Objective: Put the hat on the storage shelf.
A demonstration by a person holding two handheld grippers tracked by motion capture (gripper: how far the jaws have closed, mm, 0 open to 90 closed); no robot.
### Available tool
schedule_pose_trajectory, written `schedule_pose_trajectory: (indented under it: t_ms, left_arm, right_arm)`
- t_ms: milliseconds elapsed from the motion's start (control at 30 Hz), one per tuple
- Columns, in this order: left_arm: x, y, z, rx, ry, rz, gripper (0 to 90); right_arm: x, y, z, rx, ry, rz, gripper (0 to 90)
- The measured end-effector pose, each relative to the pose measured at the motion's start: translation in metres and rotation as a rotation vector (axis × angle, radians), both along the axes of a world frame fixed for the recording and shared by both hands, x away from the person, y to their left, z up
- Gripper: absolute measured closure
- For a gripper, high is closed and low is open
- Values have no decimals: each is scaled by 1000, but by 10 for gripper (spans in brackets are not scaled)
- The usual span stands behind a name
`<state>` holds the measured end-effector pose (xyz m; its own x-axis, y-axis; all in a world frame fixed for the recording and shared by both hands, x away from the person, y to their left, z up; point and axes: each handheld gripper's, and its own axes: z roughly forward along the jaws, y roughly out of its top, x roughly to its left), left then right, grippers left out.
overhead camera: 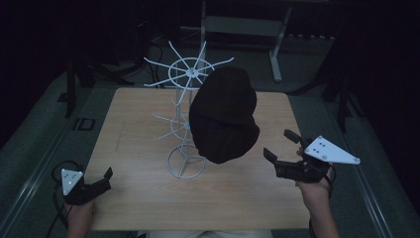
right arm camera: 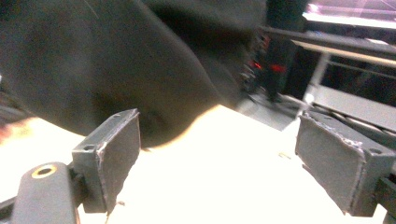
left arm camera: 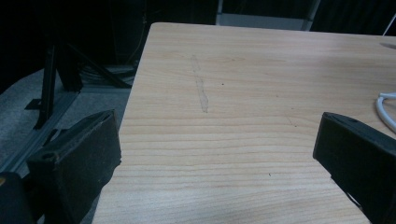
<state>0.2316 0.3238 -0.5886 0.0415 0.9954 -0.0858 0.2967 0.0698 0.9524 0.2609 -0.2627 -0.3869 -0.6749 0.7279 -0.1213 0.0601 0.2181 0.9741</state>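
High view: looking down and forward over the whole surface (overhead camera: 148, 208). Left gripper view: low, close above the surface (left arm camera: 243, 93), facing its far left corner. Right gripper view: low, very near the dark cap (right arm camera: 93, 60), also seen from above (overhead camera: 225, 116).

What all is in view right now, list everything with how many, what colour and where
hat: one, black, hanging on the wire rack, over the middle of the table
wire rack: one, white, upright at the table's middle, ring base on the top, spokes at two levels
table: one, light wood, centre of the high view
metal frame: one, grey, on the floor beyond the table's far edge
floor: grey, around the table
left tool: one, black with a grey plate, near left corner of the table, jaws apart, holding nothing
right tool: one, black with a grey plate, right of the hat, jaws wide apart, holding nothing
hands: two, one on each tool, at the near edge
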Motion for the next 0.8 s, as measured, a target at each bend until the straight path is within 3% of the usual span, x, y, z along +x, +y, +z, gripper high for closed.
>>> schedule_pose_trajectory:
  t_ms: [133, 167, 333, 500, 600, 733, 800]
  left_arm:
    - [0, 0, 0, 0, 0, -1, 14]
    - [0, 0, 0, 0, 0, -1, 14]
    - [0, 0, 0, 2, 1, 0, 14]
    - [0, 0, 0, 3, 2, 0, 14]
    - [0, 1, 0, -1, 2, 0, 14]
    - [0, 1, 0, -1, 1, 1, 14]
    - [0, 1, 0, -2, -1, 1, 14]
  right_arm:
    - [8, -9, -22, -18, 12, -50, 138]
    - [14, -17, -39, -34, 19, -94, 139]
    - [26, -33, -75, -61, 66, -156, 139]
    - [34, -49, -110, -57, 100, -218, 139]
    - [36, -58, -127, -49, 117, -260, 139]
    - [35, -69, -146, -85, 110, -343, 139]
    - [35, -75, -155, -100, 131, -371, 138]
